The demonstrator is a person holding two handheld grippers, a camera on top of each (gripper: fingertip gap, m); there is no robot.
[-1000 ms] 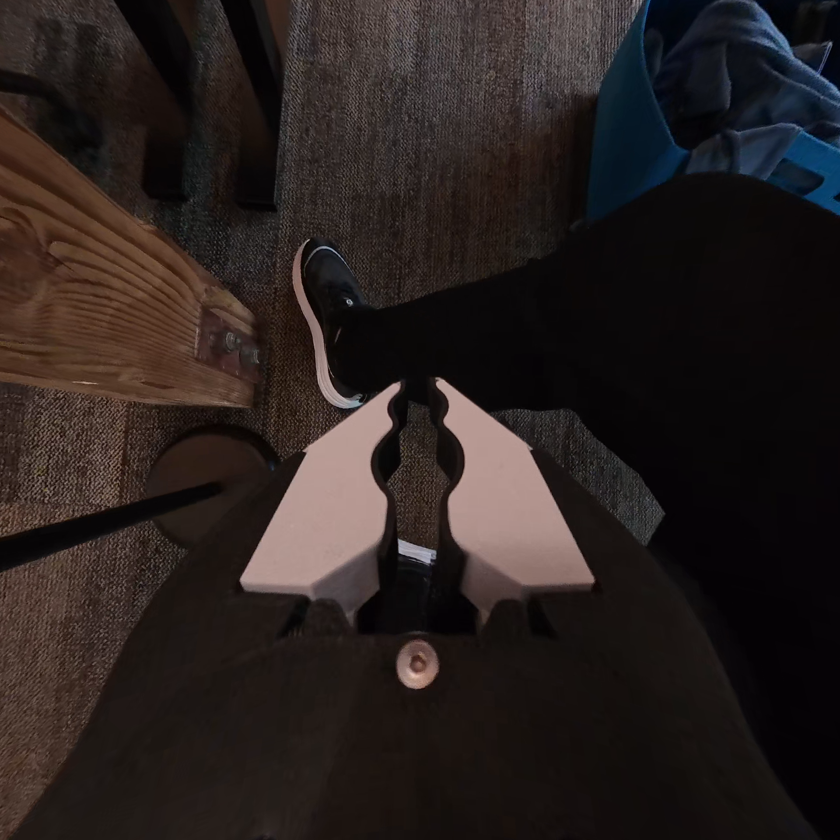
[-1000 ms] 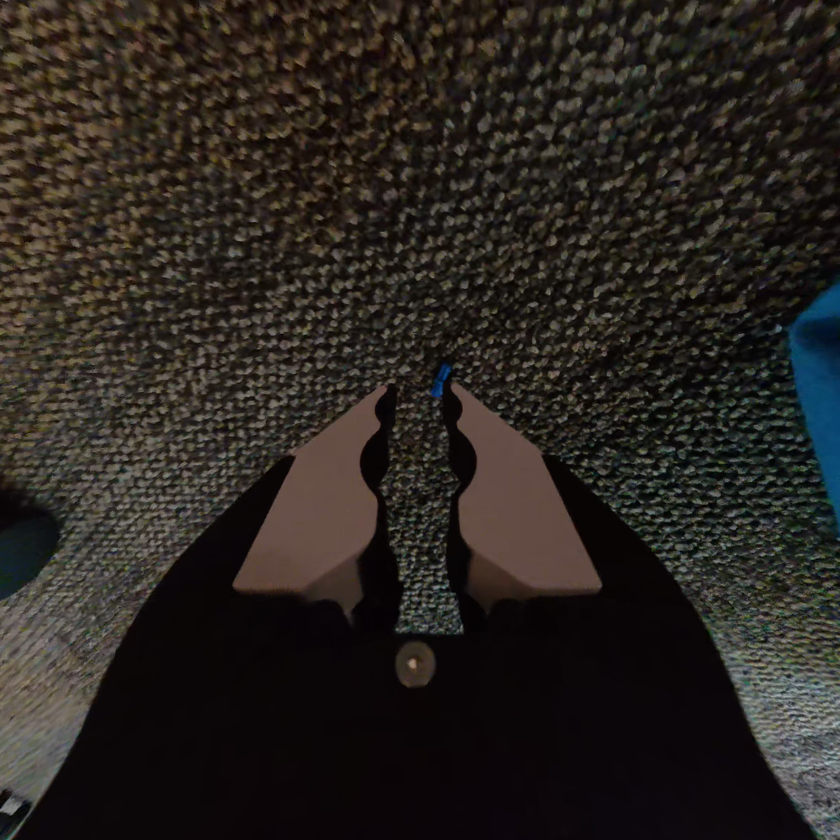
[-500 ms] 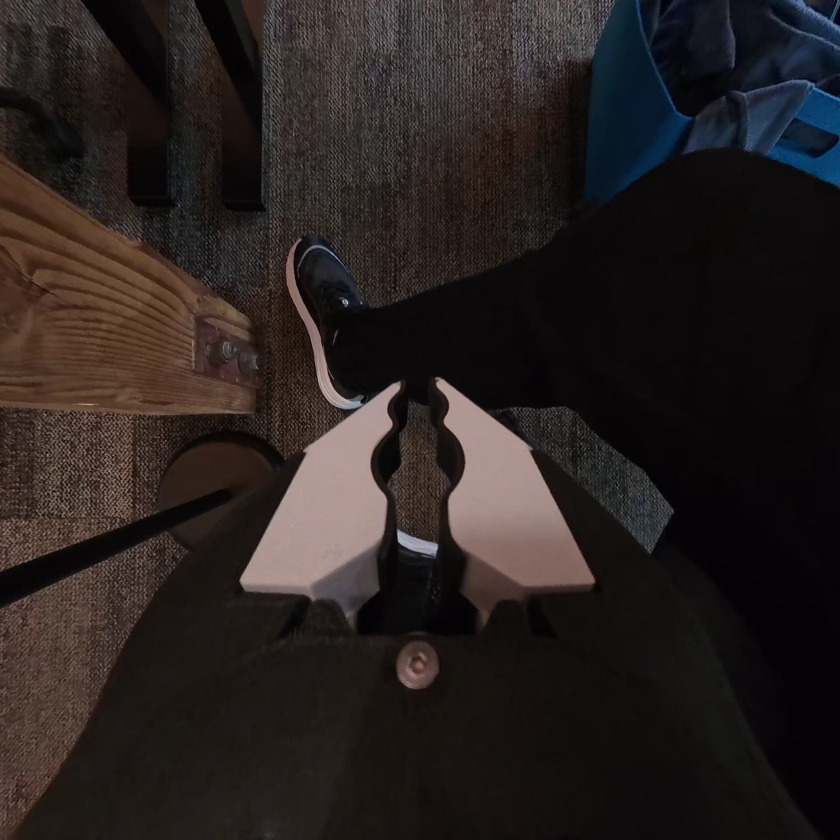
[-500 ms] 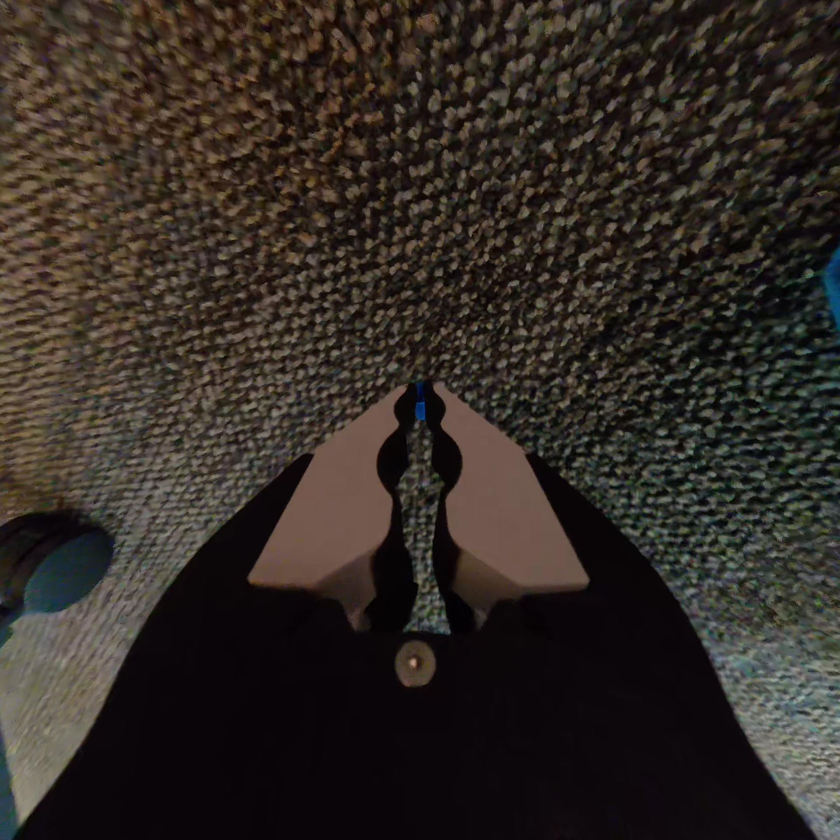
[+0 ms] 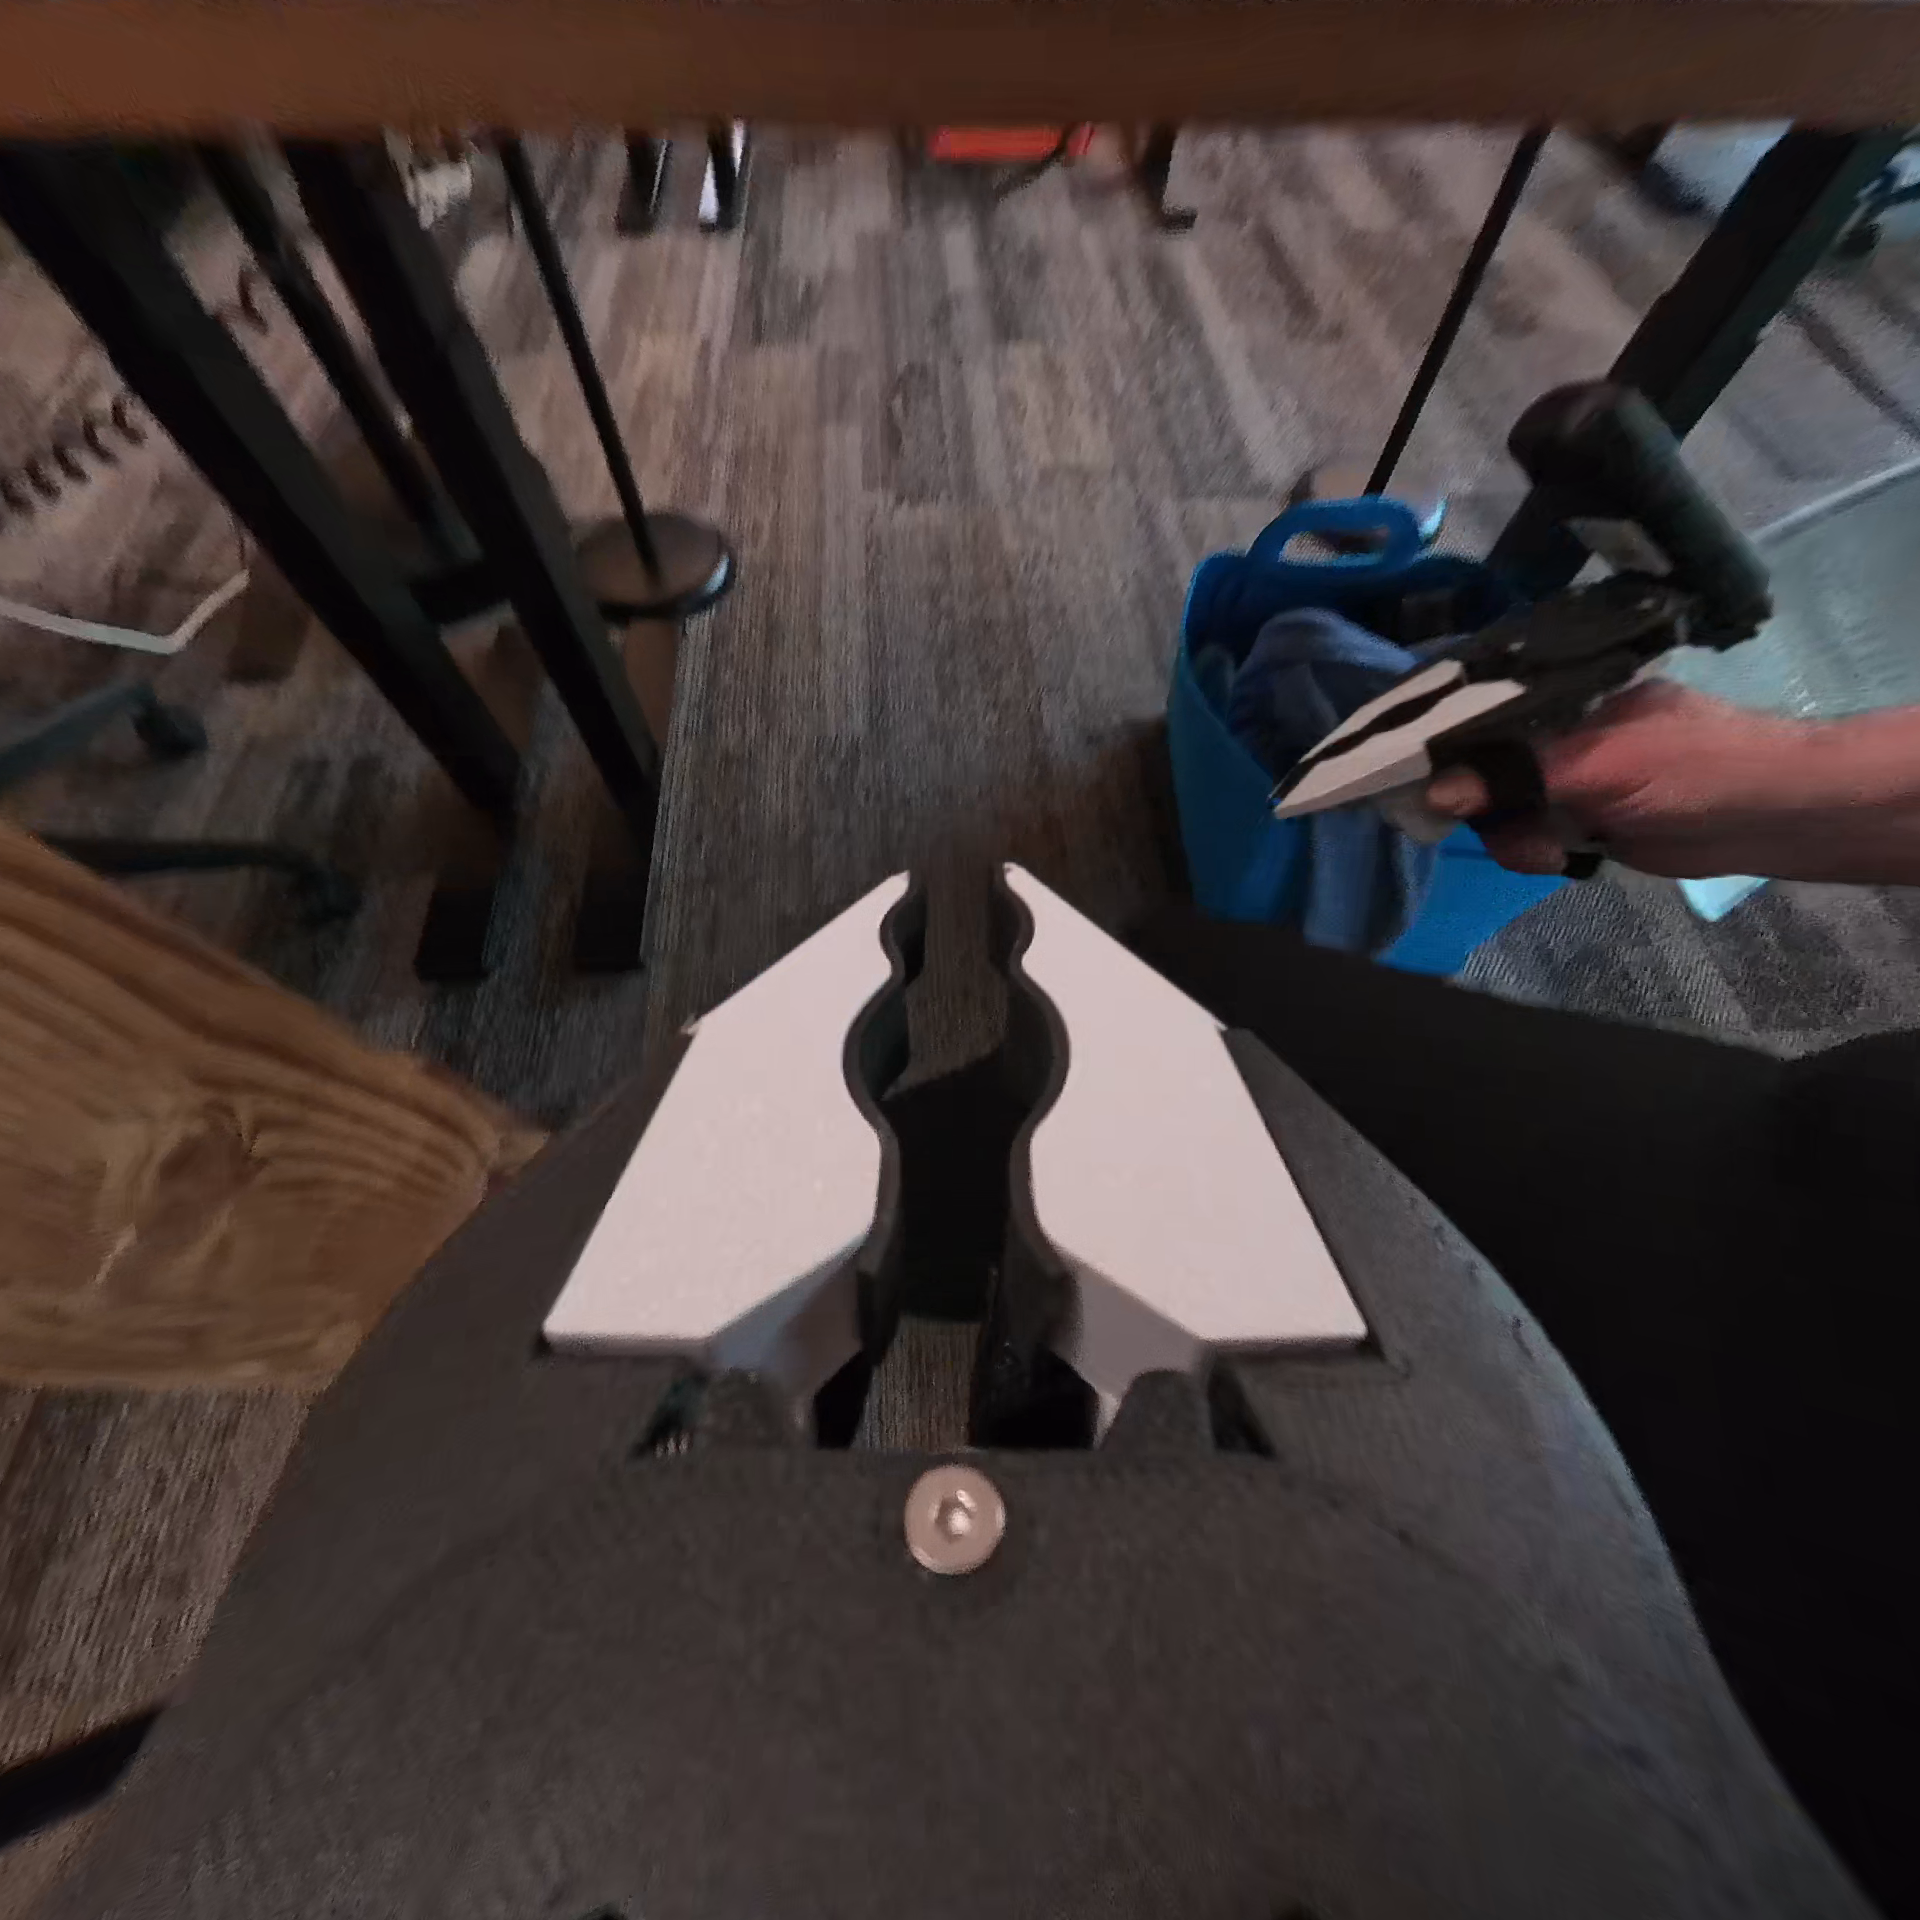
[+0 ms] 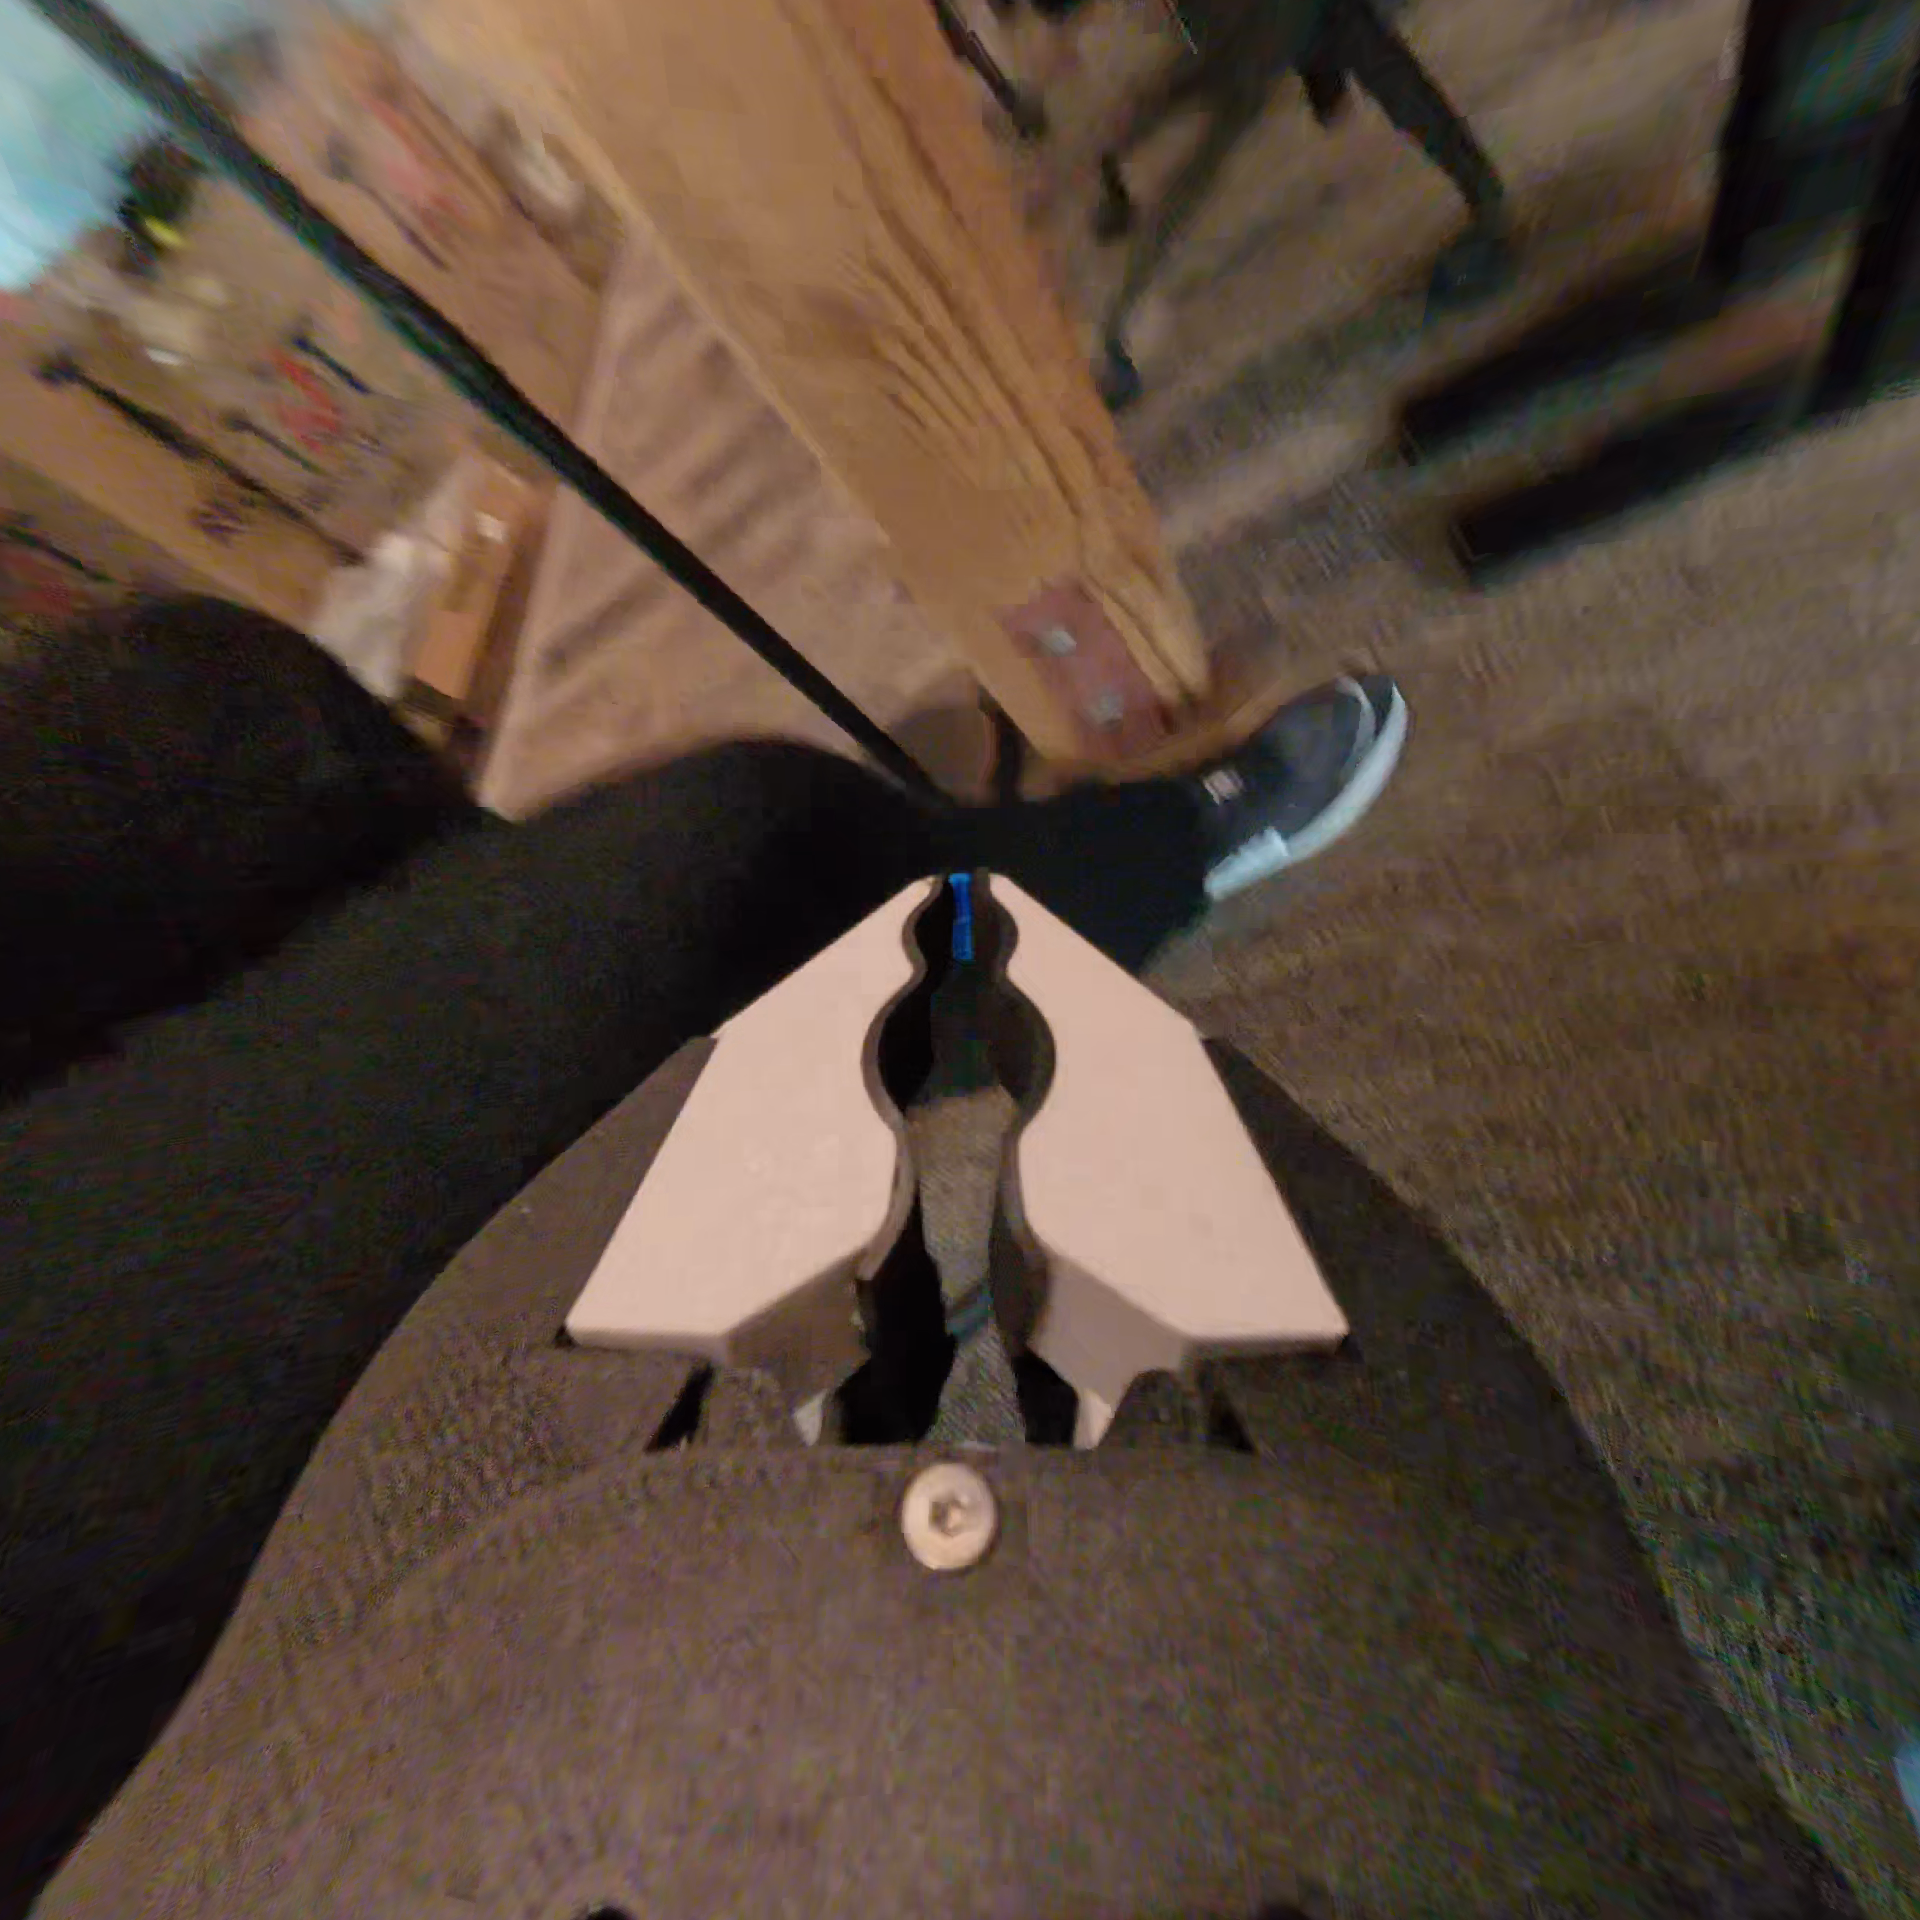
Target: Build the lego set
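Note:
My right gripper is shut on a small blue lego piece, pinched upright between the fingertips and held in the air above a dark trouser leg. In the left wrist view the right gripper shows at the right in a hand, fingers close together; the piece cannot be made out there. My left gripper has a narrow gap between its white fingers with nothing in it, and points forward under a table. No other lego parts are in view.
A wooden beam is at my left, also in the right wrist view. A blue basket of cloth stands on the carpet at the right. Black table legs, a round stand base, a shoe.
The right gripper closed on the blue piece on the carpet and lifted it away. The left gripper swung from looking down at the floor to looking forward under the table.

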